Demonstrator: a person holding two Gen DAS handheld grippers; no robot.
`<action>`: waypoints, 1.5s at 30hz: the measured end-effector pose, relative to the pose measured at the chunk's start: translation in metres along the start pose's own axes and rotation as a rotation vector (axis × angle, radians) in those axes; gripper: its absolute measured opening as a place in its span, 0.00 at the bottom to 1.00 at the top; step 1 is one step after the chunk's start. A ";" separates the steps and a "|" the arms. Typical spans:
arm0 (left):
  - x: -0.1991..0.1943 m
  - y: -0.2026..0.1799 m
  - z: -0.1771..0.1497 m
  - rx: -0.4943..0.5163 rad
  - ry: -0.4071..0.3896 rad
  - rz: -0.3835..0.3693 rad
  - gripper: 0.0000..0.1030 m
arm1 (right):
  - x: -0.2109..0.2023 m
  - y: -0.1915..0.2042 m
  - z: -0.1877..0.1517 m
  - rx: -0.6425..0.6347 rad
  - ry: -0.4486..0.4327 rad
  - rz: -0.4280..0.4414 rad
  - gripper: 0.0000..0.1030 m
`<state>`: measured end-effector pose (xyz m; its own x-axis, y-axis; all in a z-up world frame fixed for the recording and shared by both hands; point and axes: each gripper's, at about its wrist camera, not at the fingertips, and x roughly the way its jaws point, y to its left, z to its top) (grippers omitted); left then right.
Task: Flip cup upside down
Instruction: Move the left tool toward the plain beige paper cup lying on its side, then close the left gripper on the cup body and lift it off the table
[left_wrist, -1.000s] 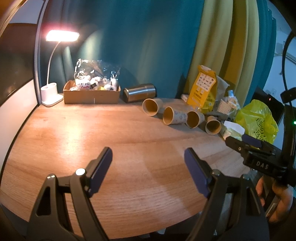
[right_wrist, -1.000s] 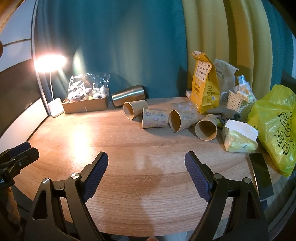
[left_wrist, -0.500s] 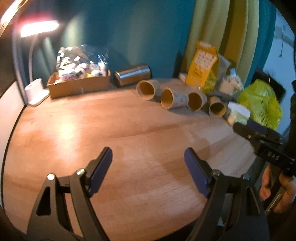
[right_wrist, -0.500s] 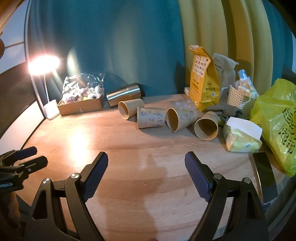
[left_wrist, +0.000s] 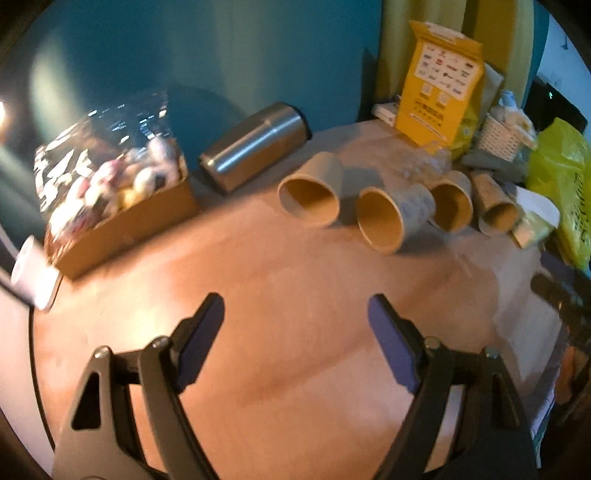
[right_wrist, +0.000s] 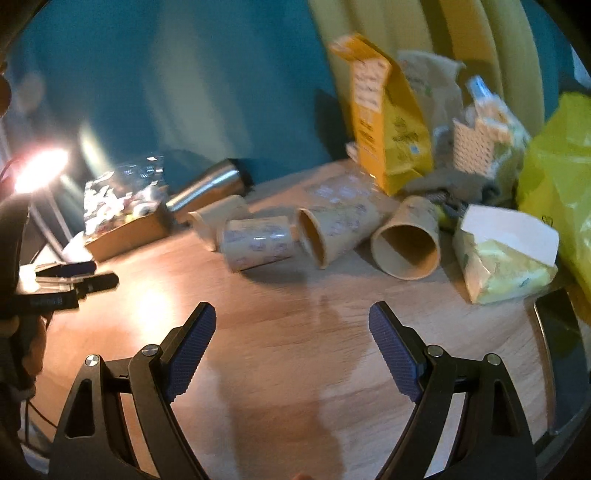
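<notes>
Left gripper (left_wrist: 295, 325): spread wide, nothing between its blue pads; it hovers over bare wood near the front edge of the counter (left_wrist: 295, 295), touching nothing.
Right gripper (right_wrist: 291, 332): equally wide, empty, above the counter's front part.
Cups, place: four paper cups lie on their sides in a loose row toward the back edge of the counter, ahead of both grippers and well apart from them.
Cups, left wrist view: first cup (left_wrist: 312, 190), second cup (left_wrist: 391, 216), third cup (left_wrist: 452, 203) and fourth cup (left_wrist: 495, 210) all turn their open mouths toward the front edge, long axes running roughly front to back.
Cups, right wrist view: the printed cup (right_wrist: 258, 245) lies nearly crosswise; the rightmost cup (right_wrist: 410, 240) shows its full open mouth.
Neighbours: a steel tumbler (left_wrist: 255, 146) lies on its side behind the row; a cardboard box (left_wrist: 122, 210) of wrapped items sits at the back left; a yellow pouch (left_wrist: 439, 88) stands at the back right.
Hard to make out: both views are motion-blurred; the cups' print is unreadable; the leftmost cup is mostly hidden in the right wrist view.
</notes>
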<state>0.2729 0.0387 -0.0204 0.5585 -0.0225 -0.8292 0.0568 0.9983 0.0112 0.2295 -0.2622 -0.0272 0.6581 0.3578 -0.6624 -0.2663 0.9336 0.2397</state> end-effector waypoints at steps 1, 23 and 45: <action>0.007 0.000 0.010 0.011 0.006 0.000 0.79 | 0.006 -0.005 0.001 0.012 0.010 -0.005 0.85; 0.155 -0.014 0.116 0.079 0.233 -0.049 0.79 | 0.069 -0.056 0.012 0.092 0.111 0.000 0.85; 0.054 0.009 0.030 -0.081 0.145 -0.112 0.72 | 0.018 -0.025 -0.009 0.070 0.082 0.057 0.85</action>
<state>0.3289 0.0449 -0.0484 0.4270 -0.1315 -0.8946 0.0415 0.9912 -0.1259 0.2415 -0.2792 -0.0510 0.5828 0.4102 -0.7015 -0.2502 0.9119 0.3254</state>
